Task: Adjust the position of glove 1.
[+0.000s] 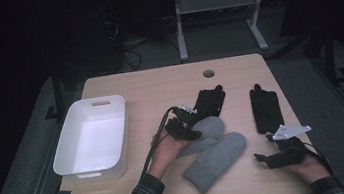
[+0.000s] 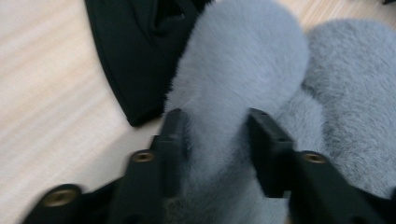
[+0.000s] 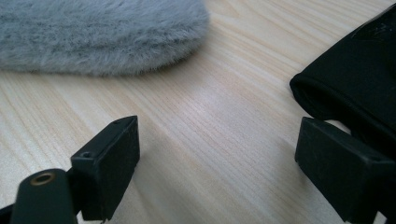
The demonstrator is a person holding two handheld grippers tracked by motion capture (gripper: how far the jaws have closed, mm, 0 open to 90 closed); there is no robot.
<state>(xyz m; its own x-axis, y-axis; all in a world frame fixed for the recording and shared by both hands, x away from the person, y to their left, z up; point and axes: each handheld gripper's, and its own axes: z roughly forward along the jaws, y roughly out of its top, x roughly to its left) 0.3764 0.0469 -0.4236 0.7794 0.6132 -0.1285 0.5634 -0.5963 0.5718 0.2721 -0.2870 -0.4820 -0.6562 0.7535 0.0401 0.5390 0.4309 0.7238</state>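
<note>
Two grey fuzzy mittens lie mid-table: one (image 1: pixel 211 126) (image 2: pixel 233 70) partly over the other (image 1: pixel 216 164) (image 2: pixel 355 93) (image 3: pixel 93 32). My left gripper (image 1: pixel 185 120) (image 2: pixel 215 140) is down on the upper mitten. Its jaws straddle the mitten's narrow end, and the fur fills the gap without looking squeezed. A black glove (image 1: pixel 209 102) (image 2: pixel 135 60) lies just beyond it. My right gripper (image 1: pixel 265 160) (image 3: pixel 219 163) rests open near the table's front right with bare wood between its jaws. A second black glove (image 1: pixel 265 110) (image 3: pixel 359 79) lies close beside its right jaw.
A white plastic bin (image 1: pixel 123 128) stands on the left side of the wooden table (image 1: pixel 158 83). A round cable hole (image 1: pixel 209 73) sits near the far edge. Beyond the table are dark floor, cables and another table's legs.
</note>
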